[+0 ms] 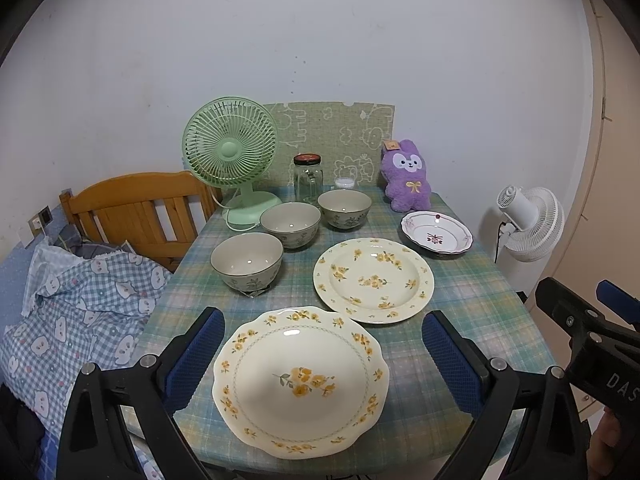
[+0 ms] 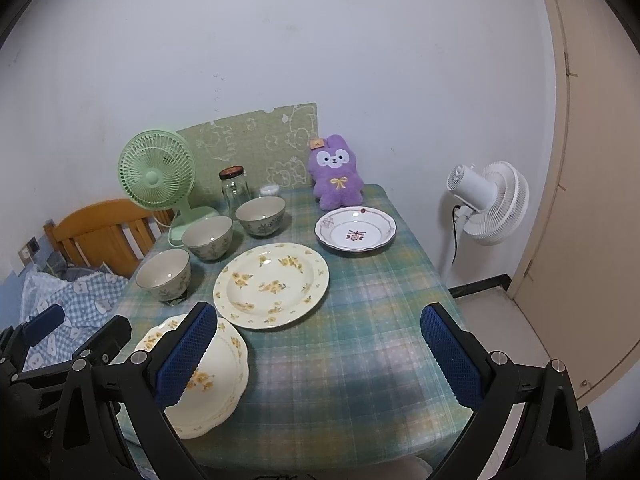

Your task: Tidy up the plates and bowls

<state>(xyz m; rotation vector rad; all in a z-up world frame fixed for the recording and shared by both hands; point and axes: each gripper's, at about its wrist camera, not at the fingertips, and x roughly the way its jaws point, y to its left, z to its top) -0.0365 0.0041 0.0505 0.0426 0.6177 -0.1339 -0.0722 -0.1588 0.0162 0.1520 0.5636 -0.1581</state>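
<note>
On the plaid tablecloth lie a scalloped yellow-flowered plate (image 1: 301,382) (image 2: 216,376) at the near edge, a round yellow-flowered plate (image 1: 373,280) (image 2: 271,285) behind it, and a small white plate with a maroon motif (image 1: 437,234) (image 2: 355,231) at the far right. Three grey-green bowls (image 1: 247,261) (image 1: 290,225) (image 1: 344,209) stand in a diagonal row on the left. My left gripper (image 1: 322,354) hangs open above the scalloped plate, fingers either side of it. My right gripper (image 2: 320,354) is open over bare cloth to that plate's right, holding nothing.
A green desk fan (image 1: 230,152), a glass jar (image 1: 307,178) and a purple plush toy (image 1: 406,176) stand along the back of the table. A wooden headboard (image 1: 136,212) and checked bedding (image 1: 80,312) lie left; a white fan (image 2: 488,202) and a door (image 2: 592,200) are right.
</note>
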